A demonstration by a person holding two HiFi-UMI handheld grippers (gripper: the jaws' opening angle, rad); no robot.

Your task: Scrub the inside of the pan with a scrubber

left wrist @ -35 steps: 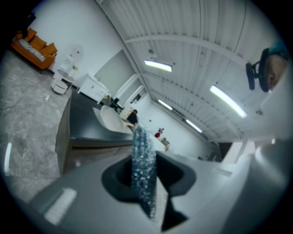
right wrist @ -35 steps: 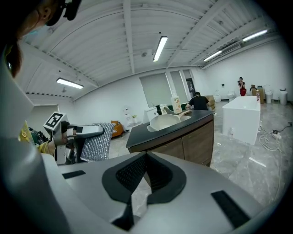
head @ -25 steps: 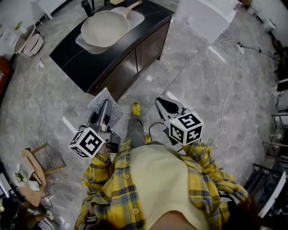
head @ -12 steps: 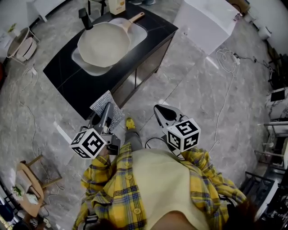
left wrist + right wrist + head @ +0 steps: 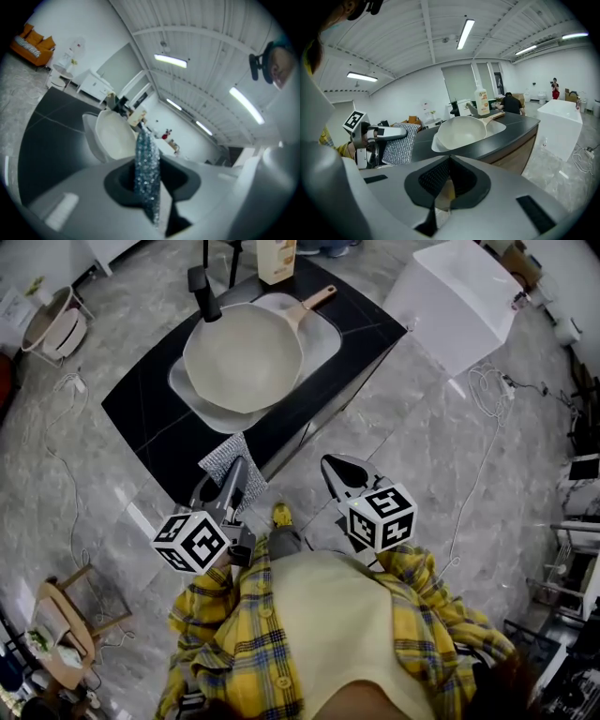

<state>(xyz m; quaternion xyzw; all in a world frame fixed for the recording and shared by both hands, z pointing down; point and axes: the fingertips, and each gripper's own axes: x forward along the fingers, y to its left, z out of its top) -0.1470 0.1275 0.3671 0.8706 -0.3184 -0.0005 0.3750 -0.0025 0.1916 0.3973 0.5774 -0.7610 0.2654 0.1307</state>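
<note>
at the far counter [image 5: 150,413], the pan [image 5: 246,354] now lies closer; approach nearly done. left gripper [image 5: 234,482] clamps the scrubber [image 5: 226,457]; right gripper [image 5: 338,466] closed, empty.

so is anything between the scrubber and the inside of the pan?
Nothing visible. The scrubber is clamped in the left gripper, near the counter's front edge. The pan sits open and bare ahead; the faucet and bottle stand beyond its far rim.

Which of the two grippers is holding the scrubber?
The left gripper: its jaws clamp the silver mesh scrubber. The right gripper holds nothing.
</note>
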